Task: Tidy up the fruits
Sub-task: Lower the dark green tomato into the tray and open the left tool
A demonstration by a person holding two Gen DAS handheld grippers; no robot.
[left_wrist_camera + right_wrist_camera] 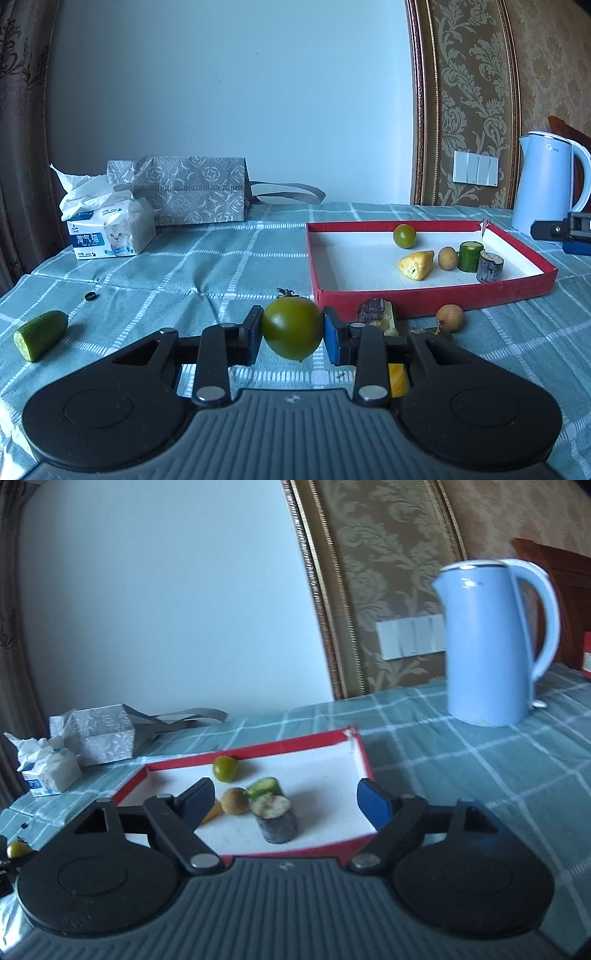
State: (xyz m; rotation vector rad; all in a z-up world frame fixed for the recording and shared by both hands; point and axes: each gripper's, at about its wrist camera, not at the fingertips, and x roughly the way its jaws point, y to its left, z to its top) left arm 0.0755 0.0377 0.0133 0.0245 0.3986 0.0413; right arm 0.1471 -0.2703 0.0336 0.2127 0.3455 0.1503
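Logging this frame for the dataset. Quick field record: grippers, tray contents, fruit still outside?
left gripper: shut on green tomato
right gripper: open, nothing between the jaws
red tray: second tomato, yellow chunk, longan, cucumber piece, sugarcane piece
outside tray: cucumber half, loose longan, sugarcane stub
background: kettle

We saw a blue kettle [491,642], a tissue pack [110,236] beside a patterned bag [192,194], and wall switches [475,168] behind the table [221,266].
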